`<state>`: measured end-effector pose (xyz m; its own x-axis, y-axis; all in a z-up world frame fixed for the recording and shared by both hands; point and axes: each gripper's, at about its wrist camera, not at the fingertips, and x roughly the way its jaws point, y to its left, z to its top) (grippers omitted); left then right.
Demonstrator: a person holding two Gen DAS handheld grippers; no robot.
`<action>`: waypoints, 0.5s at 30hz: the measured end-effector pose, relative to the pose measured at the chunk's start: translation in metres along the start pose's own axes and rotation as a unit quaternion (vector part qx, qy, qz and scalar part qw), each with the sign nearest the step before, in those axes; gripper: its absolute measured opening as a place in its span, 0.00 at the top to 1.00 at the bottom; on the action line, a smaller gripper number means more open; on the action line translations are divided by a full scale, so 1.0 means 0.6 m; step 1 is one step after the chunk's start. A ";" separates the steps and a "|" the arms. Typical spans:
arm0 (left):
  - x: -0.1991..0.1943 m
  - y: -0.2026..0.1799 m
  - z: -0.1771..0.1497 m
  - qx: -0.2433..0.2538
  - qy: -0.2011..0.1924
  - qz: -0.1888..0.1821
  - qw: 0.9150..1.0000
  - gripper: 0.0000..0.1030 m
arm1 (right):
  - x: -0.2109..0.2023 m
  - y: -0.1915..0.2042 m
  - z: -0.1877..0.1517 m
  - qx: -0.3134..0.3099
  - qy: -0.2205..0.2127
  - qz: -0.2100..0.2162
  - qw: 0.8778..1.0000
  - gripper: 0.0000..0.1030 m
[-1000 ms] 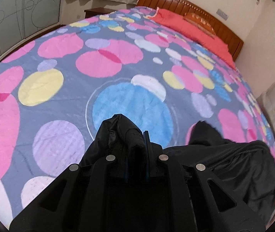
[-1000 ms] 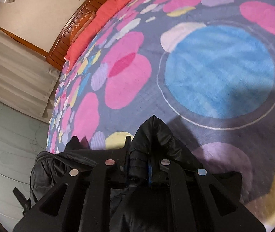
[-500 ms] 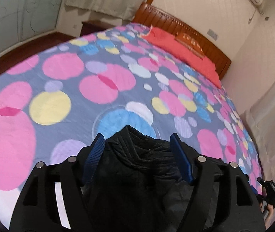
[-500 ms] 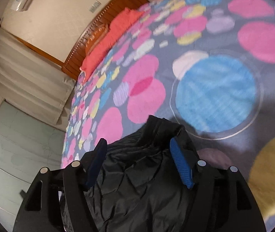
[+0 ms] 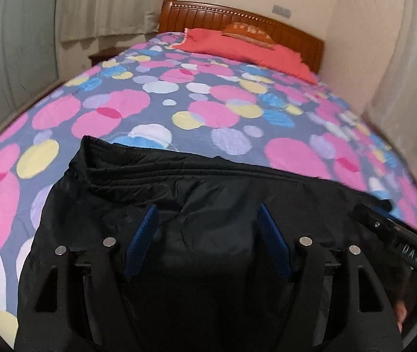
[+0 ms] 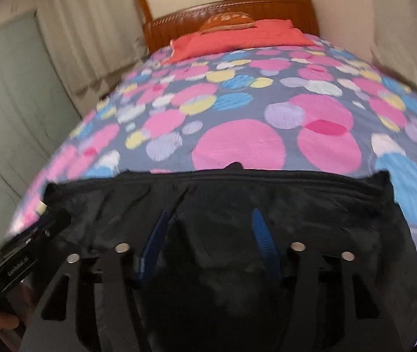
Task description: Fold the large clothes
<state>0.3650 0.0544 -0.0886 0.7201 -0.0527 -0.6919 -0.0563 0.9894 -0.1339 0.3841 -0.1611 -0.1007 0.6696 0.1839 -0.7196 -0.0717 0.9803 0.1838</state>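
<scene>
**Black garment spread on the dotted bed**

The left gripper point(image 5: 207, 226) is being held with its blue ribbed fingers point(image 5: 142, 234) wide apart, nothing pinched. The right gripper point(image 6: 208, 233) is being narrowed, its fingers point(image 6: 262, 234) still apart and gripping nothing. Beneath both, the black garment point(image 5: 208, 182), shiny and creased, is lying across the bed's near end on the circle-patterned bedspread point(image 5: 120, 108).

Black garment point(image 6: 267, 202) spread flat across near end of bed point(image 6: 237, 111); right hand-held gripper point(image 6: 208, 228) above it, jaws closing, blue pads point(image 6: 262, 234) apart, gripping nothing; red pillow point(image 6: 237, 39) by wooden headboard point(image 6: 281, 6).
</scene>
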 end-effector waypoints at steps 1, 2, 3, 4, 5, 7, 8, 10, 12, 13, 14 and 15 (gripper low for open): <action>0.013 -0.002 -0.002 0.003 0.004 0.012 1.000 0.32 | 0.015 0.008 -0.003 -0.016 0.004 -0.016 1.000 0.44; 0.034 -0.002 -0.006 0.004 0.017 0.026 1.000 0.32 | 0.029 0.012 -0.007 -0.027 0.009 -0.029 0.999 0.44; 0.051 0.000 -0.011 0.003 0.032 0.032 0.999 0.32 | 0.039 0.010 -0.011 -0.031 0.015 -0.035 0.999 0.44; 0.066 0.003 -0.017 0.002 0.045 0.032 0.998 0.32 | 0.054 0.007 -0.019 -0.030 0.026 -0.039 0.998 0.44; 0.082 0.003 -0.024 0.003 0.055 0.032 0.998 0.32 | 0.068 0.003 -0.026 -0.025 0.039 -0.038 0.998 0.44; 0.090 -0.005 -0.033 0.022 0.047 0.042 0.998 0.31 | 0.090 -0.002 -0.039 -0.023 0.049 -0.039 0.998 0.44; 0.095 -0.012 -0.038 0.034 0.041 0.050 0.997 0.31 | 0.094 -0.002 -0.046 -0.027 0.043 -0.045 0.998 0.43; 0.100 -0.015 -0.047 0.039 0.034 0.057 0.997 0.30 | 0.097 0.002 -0.054 -0.033 0.034 -0.051 0.998 0.43; 0.106 -0.016 -0.055 0.042 0.026 0.063 0.997 0.30 | 0.099 0.000 -0.061 -0.029 0.023 -0.050 0.998 0.43; 0.109 -0.018 -0.055 0.045 0.027 0.067 0.996 0.30 | 0.099 0.000 -0.063 -0.028 0.020 -0.050 0.998 0.42; 0.111 -0.020 -0.054 0.049 0.031 0.071 0.996 0.30 | 0.097 0.001 -0.063 -0.030 0.020 -0.052 0.998 0.42; 0.111 -0.021 -0.053 0.050 0.034 0.071 0.996 0.30 | 0.096 0.003 -0.061 -0.030 0.020 -0.052 0.998 0.41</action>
<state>0.3918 0.0341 -0.1552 0.6606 0.0838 -0.7460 -0.0836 0.9958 0.0378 0.3954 -0.1459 -0.1665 0.6462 0.0819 -0.7588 -0.0479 0.9966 0.0668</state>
